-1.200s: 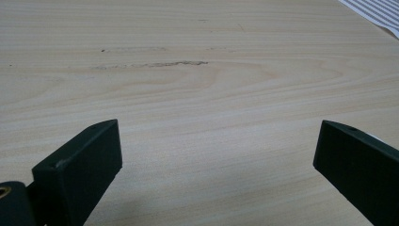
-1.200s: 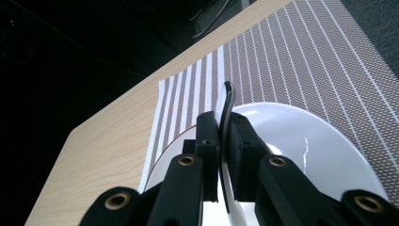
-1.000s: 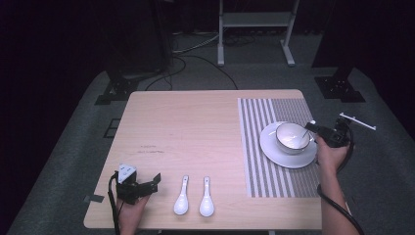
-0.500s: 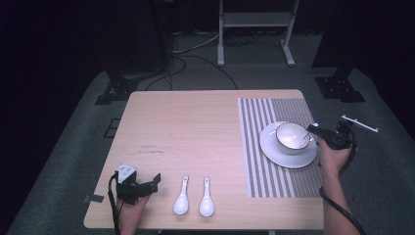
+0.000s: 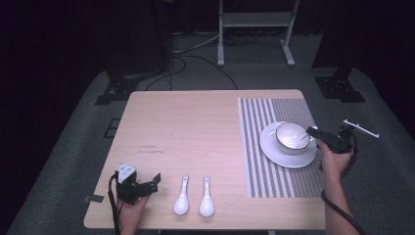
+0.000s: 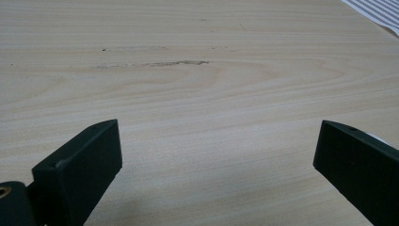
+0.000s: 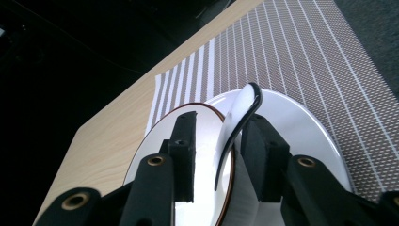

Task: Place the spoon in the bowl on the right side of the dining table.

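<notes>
At right of the high frame, my right gripper (image 5: 313, 132) has its jaws closed on a white spoon (image 7: 235, 127), holding it over the bowl (image 5: 290, 137) on the white plate (image 5: 274, 151), which sits on the striped mat (image 5: 274, 110). At lower left, my left gripper (image 5: 147, 184) rests on the counter (image 5: 195, 127), jaws wide apart and empty. Two white spoons (image 5: 193, 197) lie just right of it.

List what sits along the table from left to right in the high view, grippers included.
left gripper → first white spoon → second white spoon → striped placemat → white plate with bowl on it → right gripper at the bowl's right rim.
</notes>
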`<state>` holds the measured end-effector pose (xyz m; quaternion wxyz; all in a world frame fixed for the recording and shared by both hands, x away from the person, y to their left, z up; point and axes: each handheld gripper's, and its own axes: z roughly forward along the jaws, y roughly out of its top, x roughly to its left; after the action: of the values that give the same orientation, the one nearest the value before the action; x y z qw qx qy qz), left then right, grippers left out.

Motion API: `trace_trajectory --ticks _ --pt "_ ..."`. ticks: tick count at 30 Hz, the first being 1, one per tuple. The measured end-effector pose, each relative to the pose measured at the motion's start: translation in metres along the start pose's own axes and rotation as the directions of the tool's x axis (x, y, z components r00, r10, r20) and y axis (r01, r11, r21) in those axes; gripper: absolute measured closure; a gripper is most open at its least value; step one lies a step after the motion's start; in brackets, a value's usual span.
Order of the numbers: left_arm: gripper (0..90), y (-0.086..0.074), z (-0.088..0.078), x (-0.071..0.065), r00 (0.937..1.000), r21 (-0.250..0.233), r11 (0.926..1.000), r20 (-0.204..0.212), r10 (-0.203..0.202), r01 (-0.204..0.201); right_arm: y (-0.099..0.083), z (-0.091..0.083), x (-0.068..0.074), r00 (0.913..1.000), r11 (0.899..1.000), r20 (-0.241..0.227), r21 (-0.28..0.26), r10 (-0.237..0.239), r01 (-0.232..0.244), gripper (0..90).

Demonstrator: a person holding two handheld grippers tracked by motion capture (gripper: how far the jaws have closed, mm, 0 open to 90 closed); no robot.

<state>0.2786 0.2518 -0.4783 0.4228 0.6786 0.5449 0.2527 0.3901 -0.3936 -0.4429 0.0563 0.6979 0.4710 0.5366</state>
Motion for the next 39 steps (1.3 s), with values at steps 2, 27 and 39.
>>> trace_trajectory --ticks 2,27,39 --pt "0.2 0.000 0.000 0.000 1.0000 0.000 1.0000 0.000 -0.002 0.002 0.000 -0.001 0.000 1.0000 1.000 -0.009 -0.002 0.003 -0.003 64.9" --pt "0.2 0.000 0.000 0.000 1.0000 0.000 1.0000 -0.006 0.001 -0.001 -0.011 -0.021 -0.016 0.9896 0.998 -0.134 -0.027 0.053 -0.058 60.4" --pt "0.2 0.000 0.000 -0.001 1.0000 -0.001 1.0000 -0.006 0.007 -0.007 -0.022 -0.028 -0.011 0.9777 0.999 -0.205 -0.013 0.046 -0.049 58.5"
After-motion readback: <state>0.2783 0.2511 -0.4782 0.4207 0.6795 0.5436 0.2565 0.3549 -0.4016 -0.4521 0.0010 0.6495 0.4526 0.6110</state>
